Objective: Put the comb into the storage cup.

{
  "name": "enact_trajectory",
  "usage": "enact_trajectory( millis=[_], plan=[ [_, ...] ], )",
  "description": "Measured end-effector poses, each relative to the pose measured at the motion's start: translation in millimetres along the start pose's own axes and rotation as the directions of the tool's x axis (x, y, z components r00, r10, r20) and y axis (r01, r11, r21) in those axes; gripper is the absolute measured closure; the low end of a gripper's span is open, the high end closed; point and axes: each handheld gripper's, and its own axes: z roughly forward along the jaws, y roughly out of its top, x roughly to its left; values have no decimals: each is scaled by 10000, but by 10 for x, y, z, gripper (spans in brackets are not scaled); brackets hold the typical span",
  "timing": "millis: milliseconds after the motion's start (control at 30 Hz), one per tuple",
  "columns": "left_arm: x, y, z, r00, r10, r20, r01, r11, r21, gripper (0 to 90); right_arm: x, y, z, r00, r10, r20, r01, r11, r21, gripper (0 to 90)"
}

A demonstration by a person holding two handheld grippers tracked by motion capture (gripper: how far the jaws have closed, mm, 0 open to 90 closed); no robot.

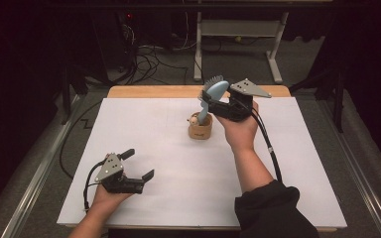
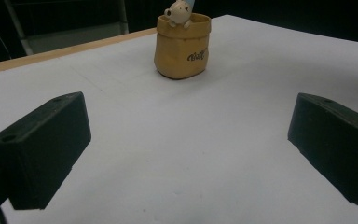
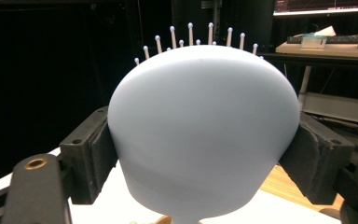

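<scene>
The right tool (image 1: 214,102) is clamped on the head of a pale blue brush (image 1: 213,94), one jaw pressed against each side of it; in the right gripper view the brush (image 3: 200,135) has its smooth back toward the camera, with white-tipped bristles showing past its top edge (they point away from the hand). In the high view the brush stands nearly upright, its head tilted a little to the right, and its handle runs down into a small tan pot (image 1: 200,130); the pot sits on the white table (image 1: 178,193) toward the far middle, just left of the right hand (image 1: 240,130). The pot (image 2: 182,46) is shaped like a rolled-top sack with dark script on its front, and a small pale figure (image 2: 178,11) peeks over its rim; whether the handle touches the bottom cannot be told.

The left tool (image 1: 138,165) rests low near the front left of the table, well apart from the pot; its jaws stand wide with nothing between them, and in the left gripper view they frame bare table with the pot farther off. The left hand (image 1: 110,197) grips it from below; a black cable (image 1: 270,148) trails from the right tool along the forearm.
</scene>
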Motion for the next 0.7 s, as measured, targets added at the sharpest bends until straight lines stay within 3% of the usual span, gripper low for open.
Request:
enact_trajectory(
  millis=[700],
  plan=[
    [-6,-1,3,10000,48,31,-48,10000,49,0,-13,-165,107,10000,74,42,-75,9997,235,206]
  ],
)
